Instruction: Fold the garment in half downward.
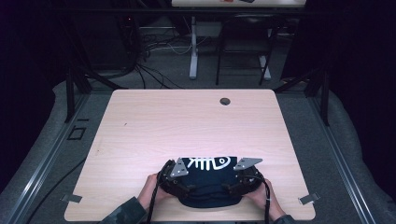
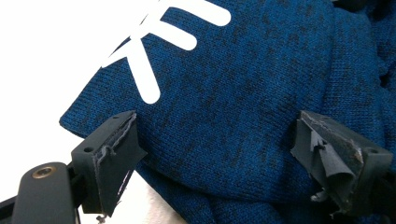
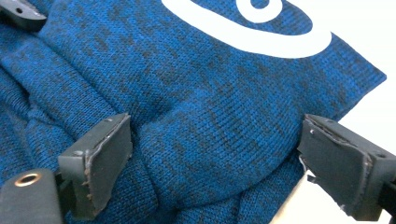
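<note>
1 blue knit garment (image 1: 208, 184), 2 grippers, 1 table (image 1: 187, 121)

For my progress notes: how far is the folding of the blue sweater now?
Done: the blue knit sweater with the white fishbone print lies folded compactly at the near edge of the table. In hand: left gripper and right gripper stand open over it, gripping nothing. Left, probably: withdrawing or one more fold.

both grippers, the left gripper (image 1: 187, 187) and the right gripper (image 1: 229, 187), are black with grey three-cornered plates on top, worn black pads (image 2: 114, 158) on blocky jaws, a brass-ringed screw hole, black trailing cables, and the person wears dark camouflage-patterned sleeves (image 1: 125, 213).
</note>
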`<state>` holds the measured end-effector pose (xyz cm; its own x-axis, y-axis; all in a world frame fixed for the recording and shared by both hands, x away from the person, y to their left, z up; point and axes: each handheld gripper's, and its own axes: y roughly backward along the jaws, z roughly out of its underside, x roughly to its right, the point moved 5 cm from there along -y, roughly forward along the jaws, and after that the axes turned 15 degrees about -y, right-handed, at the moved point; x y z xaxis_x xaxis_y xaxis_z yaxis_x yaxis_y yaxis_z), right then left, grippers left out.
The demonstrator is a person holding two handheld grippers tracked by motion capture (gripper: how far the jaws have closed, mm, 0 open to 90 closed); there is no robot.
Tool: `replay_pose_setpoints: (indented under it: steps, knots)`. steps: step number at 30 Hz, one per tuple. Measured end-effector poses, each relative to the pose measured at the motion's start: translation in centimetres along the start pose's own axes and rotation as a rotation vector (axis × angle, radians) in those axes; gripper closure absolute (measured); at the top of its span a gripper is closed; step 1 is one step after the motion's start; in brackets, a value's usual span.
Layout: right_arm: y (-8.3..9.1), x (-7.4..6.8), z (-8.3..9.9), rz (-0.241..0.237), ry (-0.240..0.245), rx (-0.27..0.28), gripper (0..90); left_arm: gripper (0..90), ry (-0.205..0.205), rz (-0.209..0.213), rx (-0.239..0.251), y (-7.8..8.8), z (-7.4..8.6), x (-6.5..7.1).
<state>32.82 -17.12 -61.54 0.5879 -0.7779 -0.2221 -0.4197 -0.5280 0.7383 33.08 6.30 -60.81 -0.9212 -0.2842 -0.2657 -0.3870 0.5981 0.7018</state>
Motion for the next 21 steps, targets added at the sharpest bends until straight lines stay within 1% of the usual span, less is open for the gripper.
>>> replay_pose_setpoints:
  steps: [5,7,11,15,17,20,21]
  knots:
    - [-0.4,0.1,-0.5,0.015,-0.001,0.007,9.7,14.0,0.016,-0.009,-0.007,-0.2,0.3,-0.8]
    - [-0.5,0.1,-0.7,0.019,0.002,0.002,9.7,12.9,0.023,-0.012,-0.012,-0.3,0.4,-1.2]
    - [-0.7,0.2,-0.9,0.023,0.001,0.010,9.3,11.8,0.035,-0.007,-0.012,-0.5,0.5,-1.7]
    - [-0.7,0.1,-0.9,0.035,-0.009,0.016,8.8,11.3,0.033,-0.008,-0.011,-0.5,0.5,-1.7]
    - [-0.7,0.1,-0.9,0.047,-0.009,0.017,7.7,10.8,0.038,-0.009,-0.007,-0.6,0.5,-1.7]
    - [-0.6,0.0,-0.9,0.058,-0.021,0.025,5.4,8.1,0.043,-0.017,-0.005,-0.5,0.4,-1.8]
    - [-0.6,0.1,-0.9,0.067,-0.016,0.031,4.5,6.8,0.046,-0.019,-0.004,-0.4,0.3,-1.9]
